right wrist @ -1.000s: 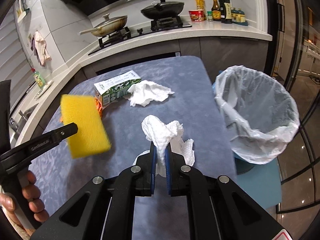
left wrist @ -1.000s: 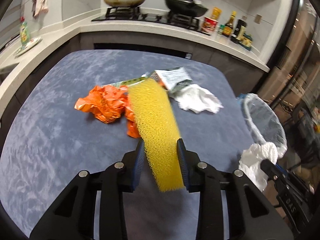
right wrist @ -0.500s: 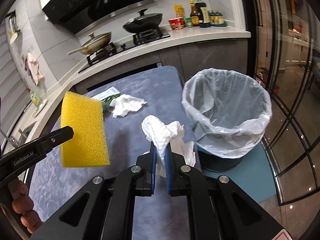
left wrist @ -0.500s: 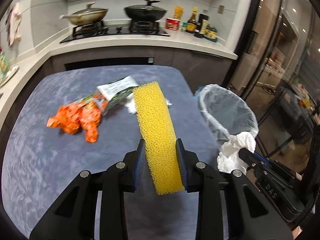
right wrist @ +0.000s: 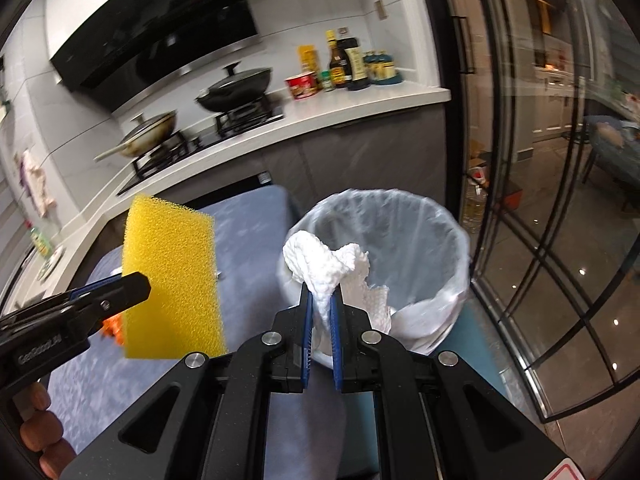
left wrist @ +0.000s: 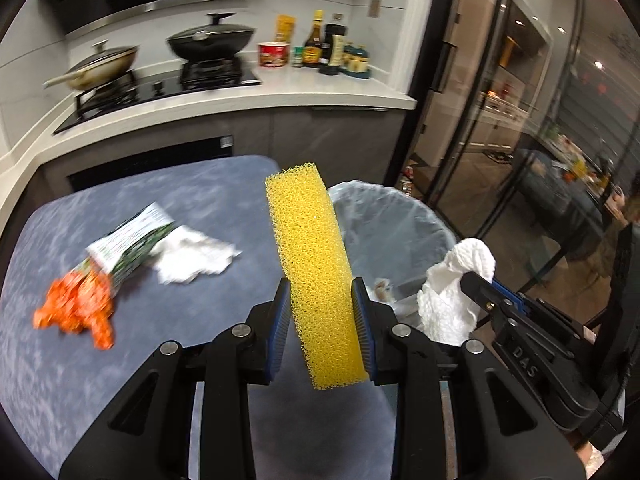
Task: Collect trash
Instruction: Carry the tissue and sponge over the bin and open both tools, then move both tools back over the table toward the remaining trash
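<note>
A yellow sponge (left wrist: 316, 276) was clamped upright in the left hand-held gripper (left wrist: 321, 332), up off the blue counter (left wrist: 48, 380) and just beside the lined trash bin (right wrist: 394, 258). A crumpled white paper towel (right wrist: 326, 270) was pinched tight in the right hand-held gripper (right wrist: 322, 320), right at the bin's near rim. An orange wrapper (left wrist: 78, 306), a printed packet (left wrist: 130, 242) and another tissue (left wrist: 192, 258) were left lying on the counter

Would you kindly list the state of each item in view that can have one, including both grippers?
left gripper: shut on the yellow sponge, held in the air
right gripper: shut on a crumpled white paper towel
trash bin: open, lined with a clear bag
orange wrapper: crumpled, lying on the table
green-and-white carton: flattened, lying on the table
second paper towel: crumpled, beside the carton
black wok: lidded, on the stove
</note>
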Demonstrator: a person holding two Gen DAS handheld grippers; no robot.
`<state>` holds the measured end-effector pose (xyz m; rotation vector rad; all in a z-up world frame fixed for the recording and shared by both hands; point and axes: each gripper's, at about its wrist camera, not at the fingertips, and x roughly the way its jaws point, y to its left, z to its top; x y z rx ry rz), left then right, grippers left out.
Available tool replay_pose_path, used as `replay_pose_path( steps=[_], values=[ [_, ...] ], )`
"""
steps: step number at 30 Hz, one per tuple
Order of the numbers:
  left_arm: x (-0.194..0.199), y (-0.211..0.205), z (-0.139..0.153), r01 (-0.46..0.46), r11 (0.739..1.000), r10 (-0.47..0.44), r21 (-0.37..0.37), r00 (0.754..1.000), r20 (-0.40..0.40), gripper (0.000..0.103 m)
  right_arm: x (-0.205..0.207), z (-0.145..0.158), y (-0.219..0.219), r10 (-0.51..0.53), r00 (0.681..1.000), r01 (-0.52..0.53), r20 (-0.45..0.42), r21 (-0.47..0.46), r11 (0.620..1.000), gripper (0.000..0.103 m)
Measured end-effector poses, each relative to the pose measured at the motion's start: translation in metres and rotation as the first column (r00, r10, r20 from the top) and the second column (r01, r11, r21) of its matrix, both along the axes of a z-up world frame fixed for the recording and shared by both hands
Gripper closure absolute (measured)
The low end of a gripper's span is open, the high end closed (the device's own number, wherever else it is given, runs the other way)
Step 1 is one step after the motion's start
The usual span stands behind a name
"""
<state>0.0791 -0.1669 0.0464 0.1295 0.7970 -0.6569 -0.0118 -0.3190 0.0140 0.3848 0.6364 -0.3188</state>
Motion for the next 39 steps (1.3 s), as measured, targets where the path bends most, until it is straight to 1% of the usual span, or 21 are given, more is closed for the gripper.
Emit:
replay_pose_path(
  steps=[6,9,15,19,22,23,24,27,28,29,31,39],
  values=[
    [0.015,-0.049,0.000,0.065,0.998,-0.066,0.009,0.998,0.024,0.074,0.017,-0.007,-0.038,-0.054,0.998,0.054,-0.009,0.009,0.998,0.095],
    [0.029,-0.071,-0.007,0.080,0.997,-0.080,0.010,0.997,0.013,0.074,0.027,-0.010,-0.051,-0.068,0.997,0.068,-0.020,0.002,0.998,0.095],
    [0.045,-0.101,-0.021,0.103,0.994,-0.103,0.028,0.995,0.003,0.074,0.045,-0.023,-0.069,-0.086,0.995,0.087,-0.044,0.006,0.996,0.095],
    [0.058,-0.115,-0.035,0.110,0.993,-0.109,0.033,0.993,-0.035,0.073,0.056,-0.030,-0.077,-0.085,0.995,0.085,-0.056,-0.001,0.996,0.093],
    [0.066,-0.123,-0.042,0.111,0.993,-0.109,0.036,0.993,-0.048,0.071,0.059,-0.034,-0.082,-0.090,0.994,0.090,-0.058,0.000,0.996,0.085],
    [0.066,-0.124,-0.044,0.104,0.994,-0.102,0.043,0.994,-0.043,0.065,0.059,-0.034,-0.085,-0.096,0.994,0.096,-0.051,0.000,0.995,0.077],
    [0.066,-0.125,-0.045,0.100,0.994,-0.098,0.047,0.994,-0.038,0.061,0.059,-0.033,-0.086,-0.102,0.994,0.102,-0.046,-0.002,0.995,0.068],
    [0.067,-0.126,-0.047,0.083,0.996,-0.081,0.045,0.996,-0.032,0.051,0.057,-0.031,-0.089,-0.121,0.992,0.121,-0.036,-0.007,0.993,0.067],
    [0.067,-0.125,-0.047,0.079,0.996,-0.077,0.044,0.996,-0.034,0.046,0.056,-0.031,-0.091,-0.125,0.992,0.125,-0.037,-0.003,0.992,0.067],
    [0.068,-0.124,-0.047,0.075,0.996,-0.074,0.041,0.997,-0.036,0.045,0.056,-0.030,-0.092,-0.127,0.991,0.127,-0.036,-0.001,0.992,0.066],
    [0.069,-0.123,-0.047,0.072,0.997,-0.071,0.041,0.997,-0.033,0.045,0.055,-0.028,-0.091,-0.128,0.991,0.128,-0.030,-0.003,0.992,0.064],
    [0.063,-0.115,-0.037,0.062,0.997,-0.061,0.035,0.998,-0.008,0.045,0.051,-0.022,-0.082,-0.127,0.992,0.127,-0.020,-0.003,0.992,0.064]
  ],
)
